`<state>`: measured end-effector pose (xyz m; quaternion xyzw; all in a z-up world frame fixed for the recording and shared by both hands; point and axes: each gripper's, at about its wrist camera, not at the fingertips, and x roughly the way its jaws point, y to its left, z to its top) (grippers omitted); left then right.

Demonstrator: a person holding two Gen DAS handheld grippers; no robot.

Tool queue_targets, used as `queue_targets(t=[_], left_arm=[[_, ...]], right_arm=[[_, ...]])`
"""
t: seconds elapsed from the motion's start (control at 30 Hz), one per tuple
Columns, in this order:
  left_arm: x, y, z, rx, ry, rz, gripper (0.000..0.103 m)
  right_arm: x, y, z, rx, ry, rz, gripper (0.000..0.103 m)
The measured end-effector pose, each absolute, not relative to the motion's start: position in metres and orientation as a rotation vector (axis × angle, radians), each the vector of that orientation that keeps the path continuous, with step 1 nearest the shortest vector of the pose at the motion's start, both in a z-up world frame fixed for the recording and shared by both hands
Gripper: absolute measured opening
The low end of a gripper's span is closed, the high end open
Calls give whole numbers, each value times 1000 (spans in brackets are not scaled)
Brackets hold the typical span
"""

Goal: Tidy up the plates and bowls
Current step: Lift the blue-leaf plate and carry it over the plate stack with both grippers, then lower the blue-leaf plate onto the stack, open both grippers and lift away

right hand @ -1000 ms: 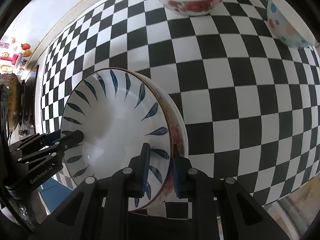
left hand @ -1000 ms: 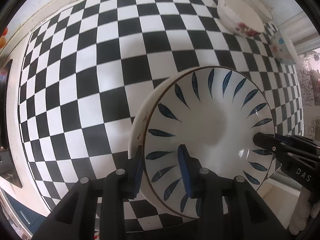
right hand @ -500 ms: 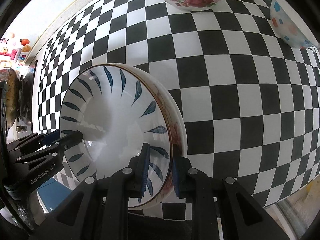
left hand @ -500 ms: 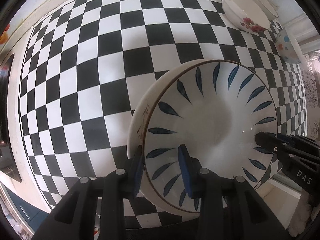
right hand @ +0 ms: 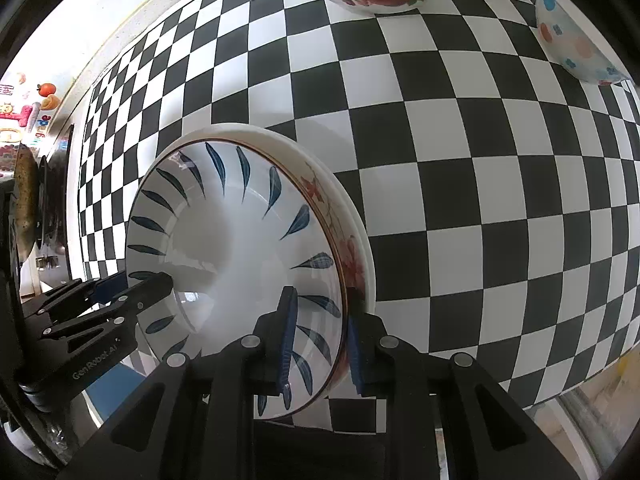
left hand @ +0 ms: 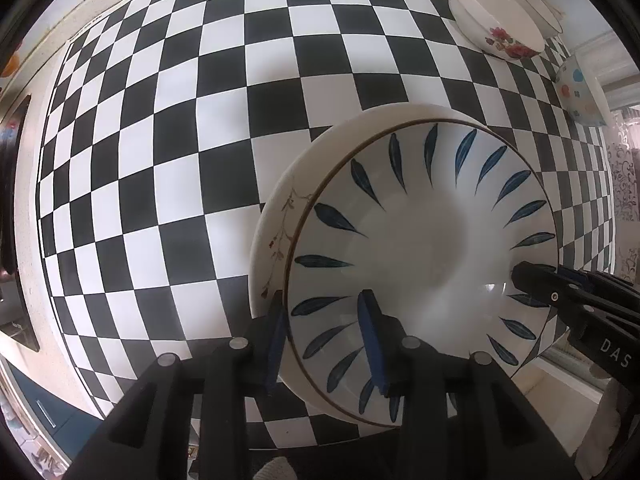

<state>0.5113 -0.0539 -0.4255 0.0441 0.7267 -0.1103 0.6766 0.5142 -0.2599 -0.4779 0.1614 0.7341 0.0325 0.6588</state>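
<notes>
- Both sets of jaws are easing open now; the stacked blue-leaf plate [left hand: 420, 248] has come lower and rests on the checkered cloth [left hand: 180, 140], so I read this stack as placed.
- My left gripper [left hand: 324, 340] points straight down, its pads straddling the near rim (barely touching, if at all).
- My right gripper [right hand: 320, 344] tilts steeply down, loosening on the opposite rim.

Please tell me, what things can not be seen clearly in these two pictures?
- Left wrist view: the plate under the blue-leaf plate shows only its rim; the upper plate covers its pattern.
- Left wrist view: the plain bowl is half hidden behind the rose bowl.
- Right wrist view: the dotted bowl is cut off by the lens edge.
- Both views: the left gripper and right gripper are opening, astride the rim; pad contact is unclear.
</notes>
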Motion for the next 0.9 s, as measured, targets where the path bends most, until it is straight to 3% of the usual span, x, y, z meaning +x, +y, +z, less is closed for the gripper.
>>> queue_targets(t=[0.13, 0.27, 0.4, 0.5, 0.73, 0.9], left_arm=[[509, -60, -428, 92, 1634, -257, 43], [504, -69, -427, 76, 1620, -270, 67], [500, -72, -424, 68, 1600, -244, 73], [496, -70, -421, 49, 1587, -224, 83], [481, -64, -396, 22, 1494, -118, 83], [470, -66, -370, 39, 1430, -48, 83]], right_arm=[[515, -261, -478, 371, 1669, 78, 27], [514, -259, -478, 411, 1678, 117, 49], [513, -252, -471, 395, 1674, 138, 61], [514, -247, -458, 329, 1642, 124, 78], [517, -243, -436, 179, 1583, 95, 88], [510, -247, -417, 141, 1546, 124, 89]])
